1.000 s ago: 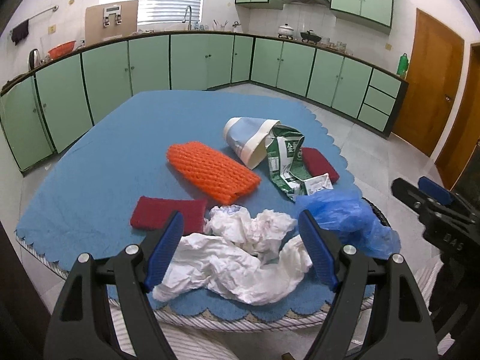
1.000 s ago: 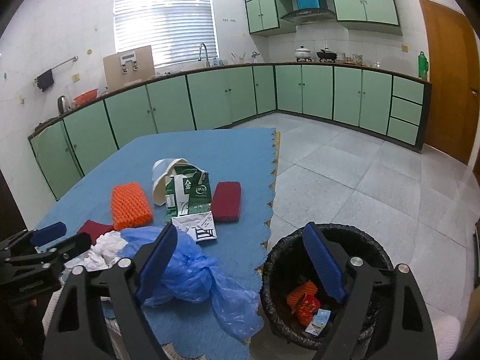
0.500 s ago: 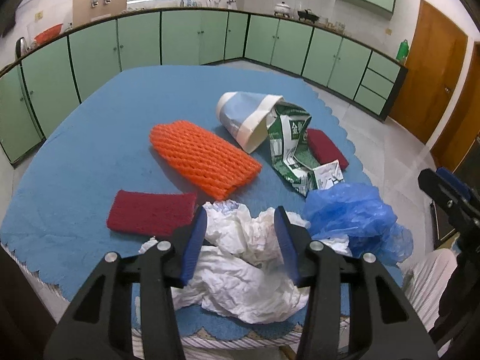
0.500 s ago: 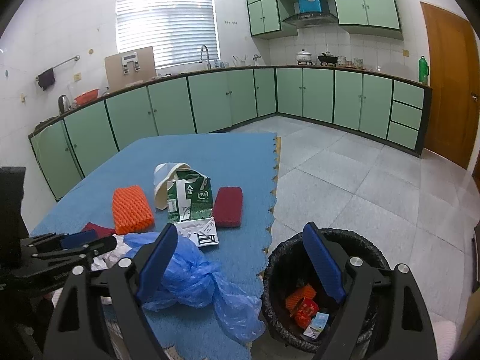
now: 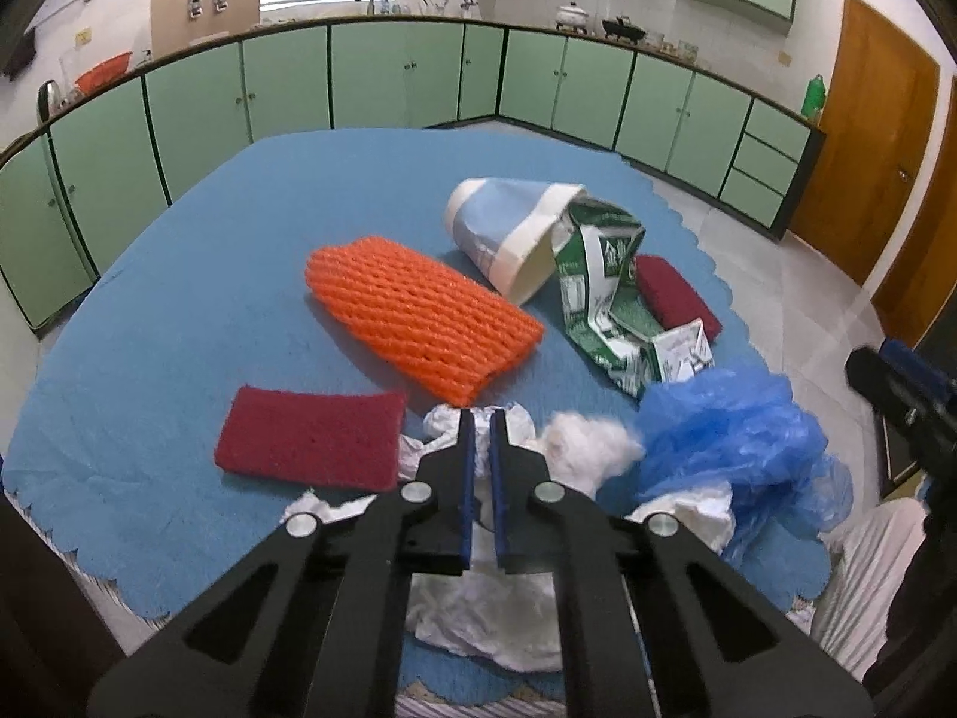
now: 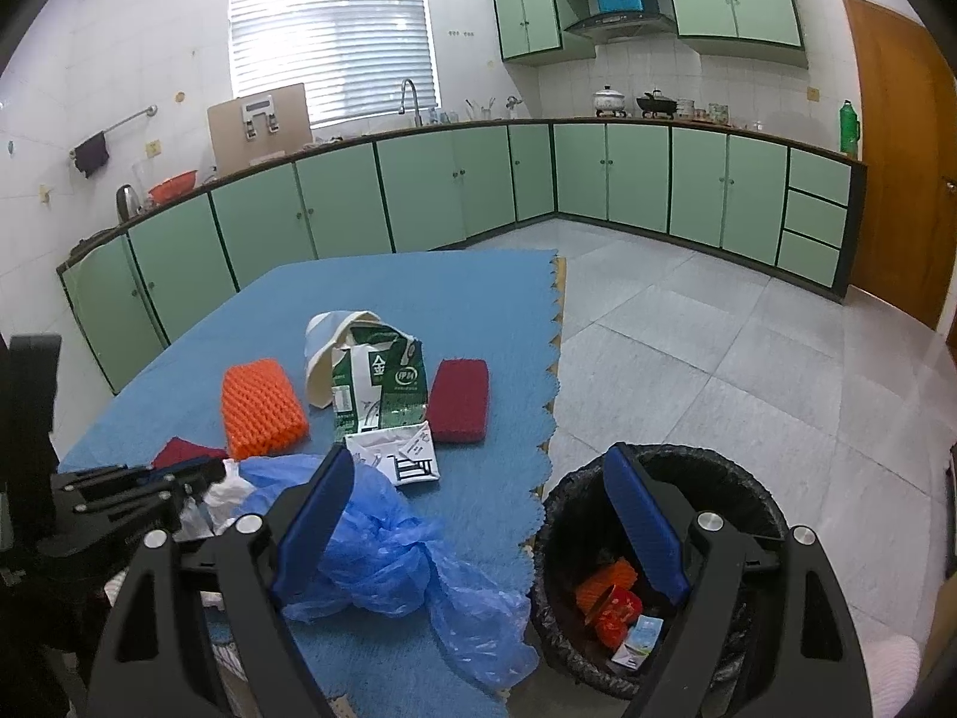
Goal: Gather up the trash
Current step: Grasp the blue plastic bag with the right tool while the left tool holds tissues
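Note:
My left gripper (image 5: 482,419) is shut on the crumpled white paper (image 5: 586,449) at the table's near edge; the paper bunches around and under the fingers. The left gripper also shows in the right wrist view (image 6: 197,472). My right gripper (image 6: 478,466) is open and empty, held over the gap between the table edge and the black trash bin (image 6: 747,484), which holds some trash. A crumpled blue plastic bag (image 5: 735,437) lies just right of the paper and under the right gripper's left finger (image 6: 311,514).
On the blue table cover (image 5: 239,251) lie an orange foam net (image 5: 418,317), a dark red pad (image 5: 311,443), a paper cup (image 5: 508,239), a crushed green carton (image 5: 610,299) and another red pad (image 5: 676,293). Green cabinets ring the room.
My left gripper has moved forward and down onto the white paper and its jaws have closed from wide open to shut on it. The right gripper stayed open and nearly still.

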`<state>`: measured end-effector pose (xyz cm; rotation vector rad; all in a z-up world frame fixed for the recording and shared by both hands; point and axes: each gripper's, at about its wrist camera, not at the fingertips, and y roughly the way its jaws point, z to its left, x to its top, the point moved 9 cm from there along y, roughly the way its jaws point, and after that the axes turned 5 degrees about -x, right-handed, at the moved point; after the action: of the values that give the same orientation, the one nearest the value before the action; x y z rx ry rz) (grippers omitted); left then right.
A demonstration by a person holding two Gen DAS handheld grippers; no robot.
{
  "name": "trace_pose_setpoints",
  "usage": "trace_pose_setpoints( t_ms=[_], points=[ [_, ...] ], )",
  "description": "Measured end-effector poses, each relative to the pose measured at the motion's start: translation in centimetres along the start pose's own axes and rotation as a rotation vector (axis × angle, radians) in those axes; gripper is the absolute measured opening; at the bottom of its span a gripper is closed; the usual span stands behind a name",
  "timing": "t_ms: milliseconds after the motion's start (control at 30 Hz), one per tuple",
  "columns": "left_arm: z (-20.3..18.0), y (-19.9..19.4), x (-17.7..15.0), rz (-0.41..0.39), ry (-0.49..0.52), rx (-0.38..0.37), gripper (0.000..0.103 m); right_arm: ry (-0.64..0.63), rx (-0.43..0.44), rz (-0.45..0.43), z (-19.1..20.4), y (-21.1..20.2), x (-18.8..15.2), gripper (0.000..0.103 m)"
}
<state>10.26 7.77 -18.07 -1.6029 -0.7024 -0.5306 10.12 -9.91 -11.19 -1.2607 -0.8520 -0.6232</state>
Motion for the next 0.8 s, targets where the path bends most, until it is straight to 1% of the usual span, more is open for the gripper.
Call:
trace_pose_setpoints(
  t_ms=[367,667,733,800],
  points=[
    [-0.2,-3.3,2.3,-0.116,0.002,-0.013,0.003,-0.022,0.064,0.017,2.1,1.0,-0.6,0.084],
    [0.9,-3.3,2.0,-0.122,-0.016,0.008,0.003,-0.032,0.117,0.052,4.1,2.5,-2.1,0.078],
    [1.2,-3.3,2.1,-0.125,-0.013,0.016,0.003,-0.03,0.133,0.049,4.4,2.2,-2.0,0.076],
    [1.4,-3.3,2.2,-0.127,-0.016,0.017,0.003,-0.035,0.144,0.037,4.6,1.6,-1.7,0.076]
  ],
)
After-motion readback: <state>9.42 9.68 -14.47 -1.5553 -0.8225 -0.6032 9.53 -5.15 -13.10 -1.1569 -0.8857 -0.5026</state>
